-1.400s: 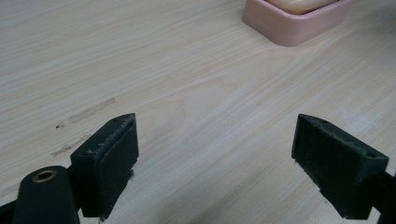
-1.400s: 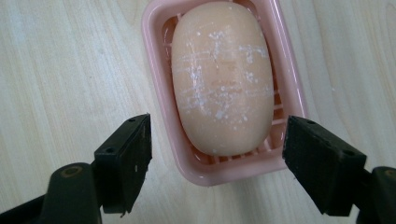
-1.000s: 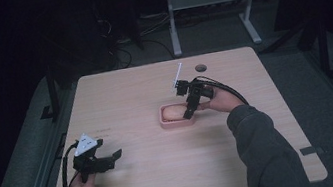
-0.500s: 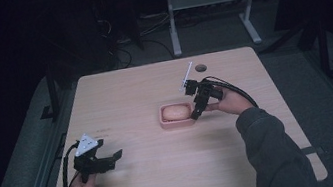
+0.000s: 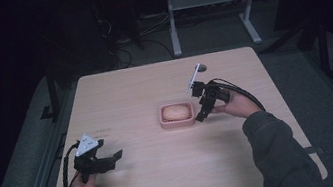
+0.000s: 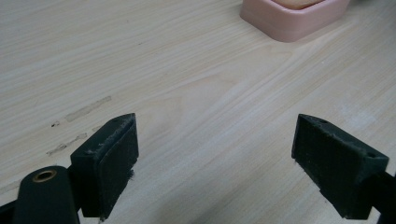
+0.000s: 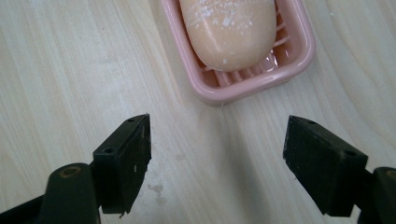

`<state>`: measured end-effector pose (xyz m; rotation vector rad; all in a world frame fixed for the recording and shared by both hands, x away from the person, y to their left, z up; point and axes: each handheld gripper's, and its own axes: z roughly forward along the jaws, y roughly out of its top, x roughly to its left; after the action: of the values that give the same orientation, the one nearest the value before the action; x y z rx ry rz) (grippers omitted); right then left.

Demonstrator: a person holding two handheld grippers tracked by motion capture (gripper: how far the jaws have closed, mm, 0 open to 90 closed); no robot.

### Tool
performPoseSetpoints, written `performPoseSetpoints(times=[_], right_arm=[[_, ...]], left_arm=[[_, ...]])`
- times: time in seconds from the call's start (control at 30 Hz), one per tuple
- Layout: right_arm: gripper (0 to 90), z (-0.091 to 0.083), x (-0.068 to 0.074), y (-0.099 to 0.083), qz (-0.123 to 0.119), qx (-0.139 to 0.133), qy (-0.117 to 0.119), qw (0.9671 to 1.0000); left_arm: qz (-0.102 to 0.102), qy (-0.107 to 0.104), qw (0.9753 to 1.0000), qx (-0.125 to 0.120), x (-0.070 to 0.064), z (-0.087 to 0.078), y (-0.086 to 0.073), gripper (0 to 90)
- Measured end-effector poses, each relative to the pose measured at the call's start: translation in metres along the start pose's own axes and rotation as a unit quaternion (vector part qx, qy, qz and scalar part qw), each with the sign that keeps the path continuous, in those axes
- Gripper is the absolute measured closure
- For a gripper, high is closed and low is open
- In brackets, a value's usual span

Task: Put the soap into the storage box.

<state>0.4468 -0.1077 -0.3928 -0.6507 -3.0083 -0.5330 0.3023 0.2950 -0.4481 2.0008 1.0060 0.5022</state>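
Wooden table [image 5: 144, 92], pale grain, bears everything. Pink soap dish [image 5: 176, 115] sits near its centre, ribbed floor visible in the right gripper view. Peach soap bar [image 7: 229, 28] lies inside the dish. Right gripper [image 5: 202, 116]: just beside the dish's right edge, 2 jaws wide apart, empty. Left gripper [image 5: 114, 157]: well apart at the near-left corner, jaws spread, empty.

Left tool [image 6: 215, 154] jaws wide apart over bare wood table [image 6: 187, 84]; pink soap dish [image 6: 295, 17] corner at top edge.
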Motion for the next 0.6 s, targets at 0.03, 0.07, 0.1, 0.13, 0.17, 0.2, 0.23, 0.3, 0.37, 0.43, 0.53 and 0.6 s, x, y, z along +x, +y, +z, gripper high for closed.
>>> performPoseSetpoints(times=[0.03, 0.07, 0.1, 0.13, 0.17, 0.2, 0.23, 0.3, 0.37, 0.43, 0.53, 0.6], right_arm=[[22.9, 0.000, 0.000, -0.001, 0.001, 0.001, 0.000, 1.0000], [22.9, -0.001, 0.000, -0.003, 0.003, 0.000, 0.001, 1.0000], [22.9, -0.001, 0.000, -0.005, 0.004, -0.001, 0.001, 1.0000], [22.9, -0.001, 0.000, -0.006, 0.004, 0.003, 0.000, 1.0000], [22.7, -0.001, 0.000, -0.007, 0.005, 0.004, 0.001, 1.0000], [22.7, -0.002, 0.001, -0.008, 0.006, 0.005, 0.001, 1.0000], [22.7, -0.002, 0.001, -0.008, 0.006, 0.005, 0.001, 1.0000], [22.7, -0.005, 0.002, -0.011, 0.005, -0.001, -0.002, 1.0000], [22.7, -0.006, 0.003, -0.014, 0.008, -0.005, 0.000, 1.0000], [22.7, -0.006, 0.003, -0.015, 0.008, -0.005, 0.000, 0.9999], [22.7, -0.005, 0.003, -0.020, 0.012, -0.005, 0.000, 0.9999], [22.7, -0.004, 0.003, -0.024, 0.014, -0.004, 0.002, 0.9999]], left_arm=[[0.000, 0.000, 1.0000, 0.001, 0.000, 0.000, 0.000, 14.3], [0.001, 0.000, 1.0000, 0.002, 0.000, 0.000, 0.000, 14.3], [0.000, 0.000, 1.0000, 0.000, 0.000, 0.000, 0.000, 14.3], [0.000, 0.000, 1.0000, 0.000, 0.000, 0.000, 0.000, 14.3], [0.000, 0.000, 1.0000, 0.000, 0.000, 0.000, 0.000, 14.3], [-0.001, 0.000, 1.0000, 0.000, 0.000, 0.000, 0.000, 14.3], [-0.001, 0.000, 1.0000, 0.000, 0.000, 0.000, 0.000, 14.3], [0.000, 0.000, 1.0000, 0.001, 0.000, 0.000, 0.000, 14.3], [0.000, 0.000, 1.0000, 0.001, 0.000, 0.000, 0.000, 14.3], [0.002, 0.000, 1.0000, 0.003, 0.000, 0.000, 0.000, 14.3], [0.003, 0.000, 1.0000, 0.004, 0.000, 0.000, 0.000, 14.3], [0.005, 0.000, 1.0000, 0.004, 0.000, 0.000, 0.000, 14.3]])
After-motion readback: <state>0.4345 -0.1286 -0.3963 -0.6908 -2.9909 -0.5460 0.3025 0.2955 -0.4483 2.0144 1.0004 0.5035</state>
